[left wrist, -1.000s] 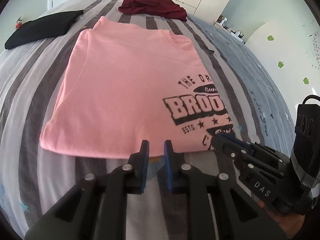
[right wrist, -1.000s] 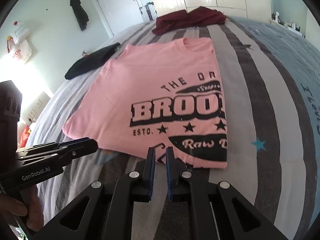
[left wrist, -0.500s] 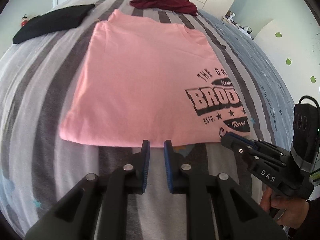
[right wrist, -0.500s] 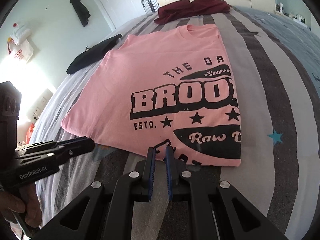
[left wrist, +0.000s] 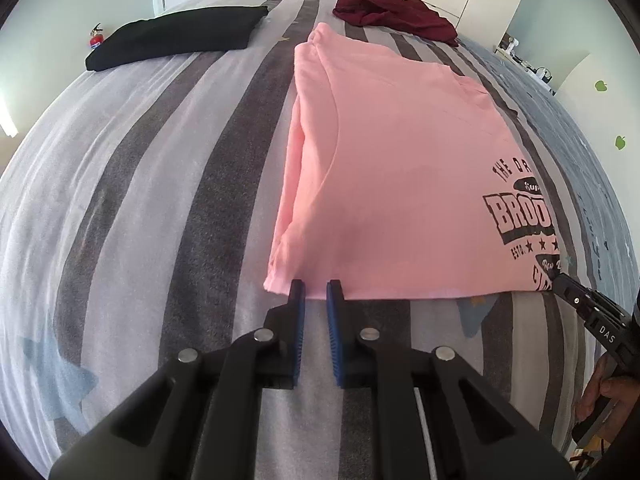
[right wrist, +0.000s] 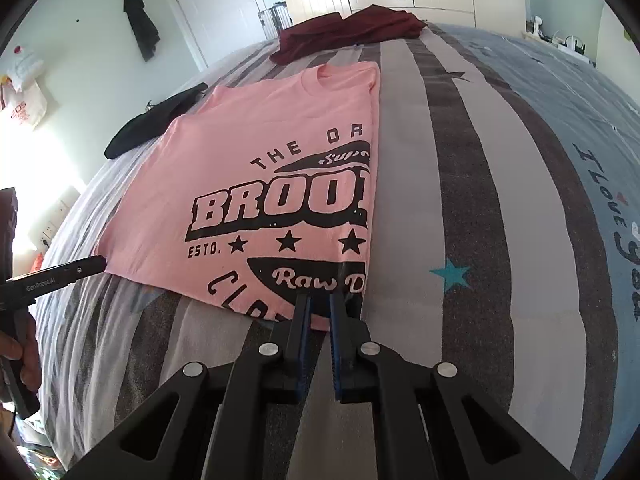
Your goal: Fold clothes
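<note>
A pink T-shirt [left wrist: 400, 180] [right wrist: 260, 160] with a black printed logo lies flat on the striped bed, its sides folded in. My left gripper [left wrist: 316, 286] sits at the shirt's near left corner, its tips just touching the hem. Its jaws are nearly together and no cloth shows between them. My right gripper [right wrist: 319, 298] is low over the near right corner, with its tips over the hem beside the print. It is shut too, with no fabric seen pinched. Each gripper shows in the other's view: the right gripper [left wrist: 576, 292] and the left gripper [right wrist: 92, 264].
A folded black garment [left wrist: 176, 36] [right wrist: 156, 124] lies at the far left of the bed. A maroon garment [left wrist: 392, 16] [right wrist: 352, 30] lies bunched at the far end. The striped bedcover [left wrist: 160, 200] stretches bare to the left, and the blue cover [right wrist: 580, 160] to the right.
The left gripper slid left along the hem from the middle to the near left corner. The right gripper moved forward and right to the near right corner. The jaw gaps look unchanged.
</note>
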The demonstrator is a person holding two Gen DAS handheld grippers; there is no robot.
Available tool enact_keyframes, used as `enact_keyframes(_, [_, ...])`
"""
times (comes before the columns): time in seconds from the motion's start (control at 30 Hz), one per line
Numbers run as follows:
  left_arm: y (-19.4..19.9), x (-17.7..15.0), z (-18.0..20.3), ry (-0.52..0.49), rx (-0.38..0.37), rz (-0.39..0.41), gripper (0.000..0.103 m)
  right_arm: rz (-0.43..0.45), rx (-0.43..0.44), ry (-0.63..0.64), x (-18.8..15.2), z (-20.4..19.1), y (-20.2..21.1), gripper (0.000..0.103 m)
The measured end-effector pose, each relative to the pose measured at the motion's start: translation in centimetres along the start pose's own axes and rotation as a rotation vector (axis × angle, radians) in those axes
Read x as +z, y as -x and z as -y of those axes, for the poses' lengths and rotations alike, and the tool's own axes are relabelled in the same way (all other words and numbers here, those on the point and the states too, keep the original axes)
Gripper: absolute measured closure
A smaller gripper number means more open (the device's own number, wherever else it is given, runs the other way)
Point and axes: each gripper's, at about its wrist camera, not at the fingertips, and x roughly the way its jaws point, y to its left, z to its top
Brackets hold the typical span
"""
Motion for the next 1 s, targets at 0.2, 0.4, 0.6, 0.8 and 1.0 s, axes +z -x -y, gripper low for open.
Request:
enact_keyframes(0.2, [1.8, 1.0, -1.7, 0.059, 0.030, 0.044, 0.089, -0.009, -0.049, -0.022, -0.2, 0.3, 1.8, 0.093])
enact_keyframes(0.4, [1.4, 2.5, -1.9, 0.098, 0.012, 0.068, 0.057, 0.055, -0.056, -0.119, 2.2, 1.2, 2.4, 0.059])
enact_keyframes(0.6, [-0.5, 1.8, -2.2, 0.097, -0.043, 0.039, 0.057, 0.042, -0.031, -0.165, 2.4, 1.4, 1.0, 0.058])
enact_keyframes(0.8, [-1.5, 0.6, -2.6, 0.087, -0.057, 0.041, 0.057, 0.014, -0.025, -0.183, 0.6, 1.6, 0.1, 0.058])
enact_keyframes(1.0, [-1.4, 0.4, -2.4, 0.057, -0.060, 0.052, 0.058, 0.029, -0.021, -0.189, 0.4, 1.3, -0.4, 0.056])
